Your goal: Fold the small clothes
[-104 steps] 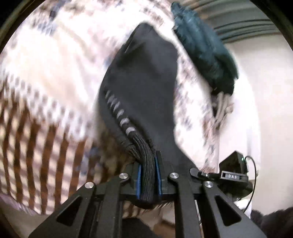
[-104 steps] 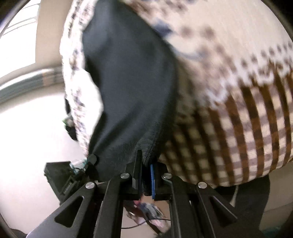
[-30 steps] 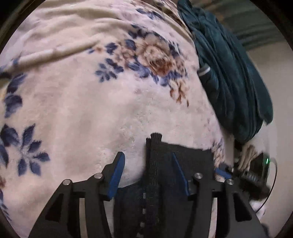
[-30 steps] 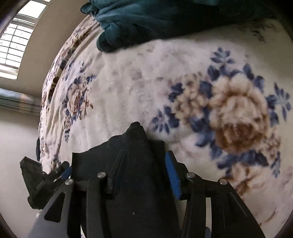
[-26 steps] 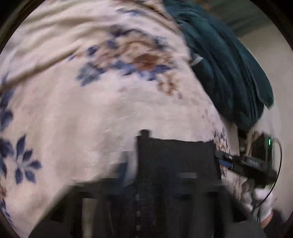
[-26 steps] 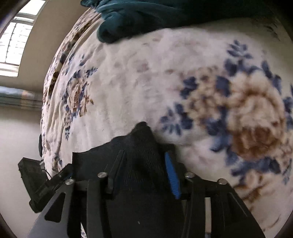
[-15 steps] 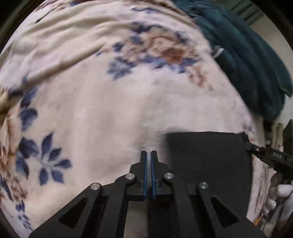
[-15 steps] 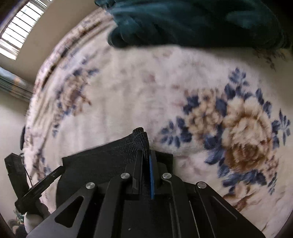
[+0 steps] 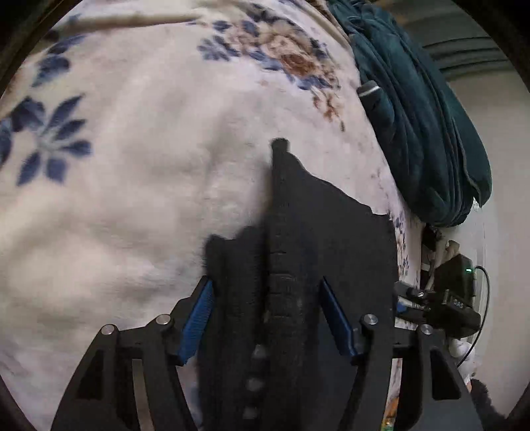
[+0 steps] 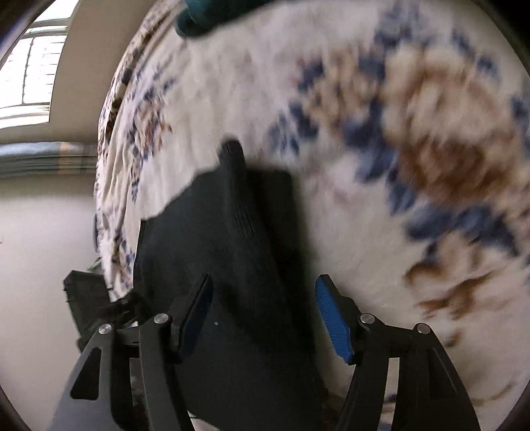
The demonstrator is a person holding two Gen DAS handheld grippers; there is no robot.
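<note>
A small black knitted garment (image 9: pixel 318 238) lies flat on a cream blanket with blue and brown flowers (image 9: pixel 132 165). Its ribbed band runs up the middle of the left wrist view. My left gripper (image 9: pixel 266 298) is open, its blue-padded fingers either side of the ribbed band and apart from it. In the right wrist view the same black garment (image 10: pixel 225 238) lies on the blanket (image 10: pixel 381 149). My right gripper (image 10: pixel 261 298) is open, its fingers straddling the garment's near end without gripping it. The right gripper's body (image 9: pixel 444 305) shows at the garment's far edge.
A dark teal garment pile (image 9: pixel 424 126) lies at the far right of the blanket, also at the top of the right wrist view (image 10: pixel 212 16). The bed edge drops to a pale floor (image 10: pixel 43 238) on the left. A window (image 10: pixel 29 73) is at the upper left.
Both grippers were shut half a second ago and are now open. Both views have shifted so the black garment lies between the fingers again. The right view is blurred with motion.
</note>
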